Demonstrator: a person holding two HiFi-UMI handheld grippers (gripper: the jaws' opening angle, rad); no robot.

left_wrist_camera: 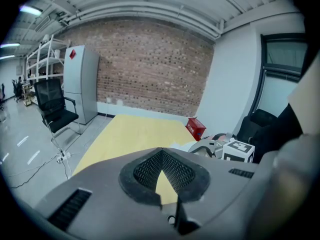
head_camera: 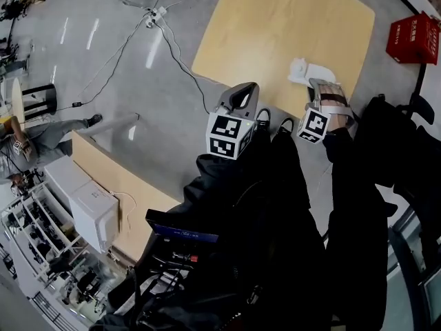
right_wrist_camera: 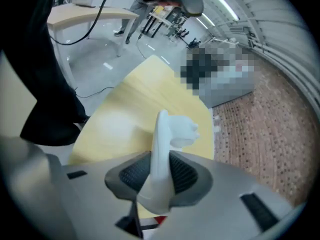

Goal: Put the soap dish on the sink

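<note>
In the head view, the right gripper [head_camera: 321,87] holds the soap dish [head_camera: 306,71], a white thing, above the near edge of a yellow surface [head_camera: 275,26]. The dish sticks out from the jaws toward the upper left of the picture. The left gripper [head_camera: 245,88] hangs beside it, a little apart, with nothing in it. A red box [head_camera: 412,38] stands at the far right. No sink shows here.

In the left gripper view, the pads [left_wrist_camera: 145,166] meet at their tips and nothing is between them; only the yellow surface shows through the small gap below.

In the right gripper view, the jaws are closed on the dish [right_wrist_camera: 162,134] and the pads press on both its flat sides. The dish stands on its edge. Its long axis runs along the gripper and points away from it, down toward the yellow surface. At the far end, a rounded lump sticks out to the right.

The pick-up seems done. What is left is to find the sink, which no view shows, turn the dish flat, and set it down there.
</note>
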